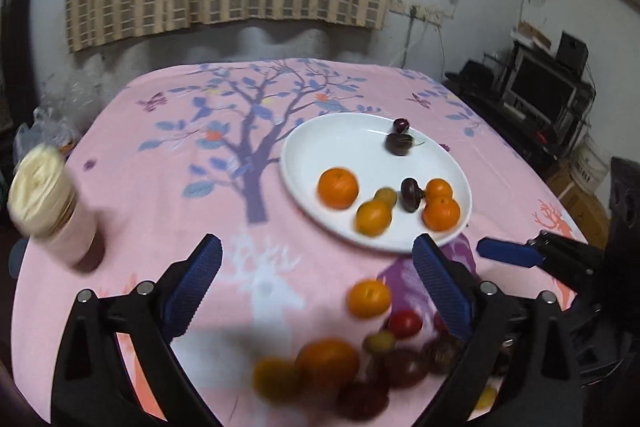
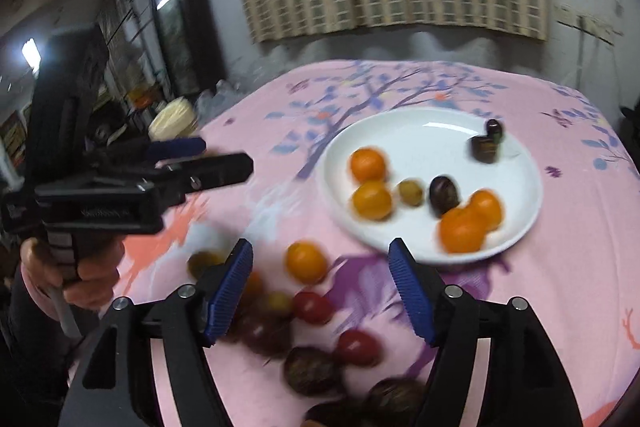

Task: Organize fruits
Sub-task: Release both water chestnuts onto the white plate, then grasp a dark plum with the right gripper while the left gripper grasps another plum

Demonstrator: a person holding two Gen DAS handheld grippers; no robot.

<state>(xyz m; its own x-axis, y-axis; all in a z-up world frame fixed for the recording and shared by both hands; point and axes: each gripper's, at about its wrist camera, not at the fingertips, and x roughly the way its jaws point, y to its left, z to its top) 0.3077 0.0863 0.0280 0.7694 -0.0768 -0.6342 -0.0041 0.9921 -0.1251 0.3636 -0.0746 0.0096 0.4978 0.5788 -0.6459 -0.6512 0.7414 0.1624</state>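
On the pink tree-print tabletop (image 1: 160, 187), the left wrist view alone shows the cream-lidded glass jar (image 1: 44, 203) standing whole near the left edge, while the right wrist view alone shows the person's hand (image 2: 80, 275) gripping the left hand-held gripper's handle. Bare cloth lies between jar and round white plate (image 1: 320, 147), and more beyond the plate toward the far edge. The plate holds four orange tangerines (image 1: 338, 187), a small yellow-green fruit and three dark plums (image 1: 399, 143). Loose tangerines, red tomatoes (image 2: 358, 347) and dark plums lie blurred on the cloth just before it. The left hand-held gripper (image 1: 318, 291) and right hand-held gripper (image 2: 322, 291) both hover there, jaws spread wide, gripping nothing.
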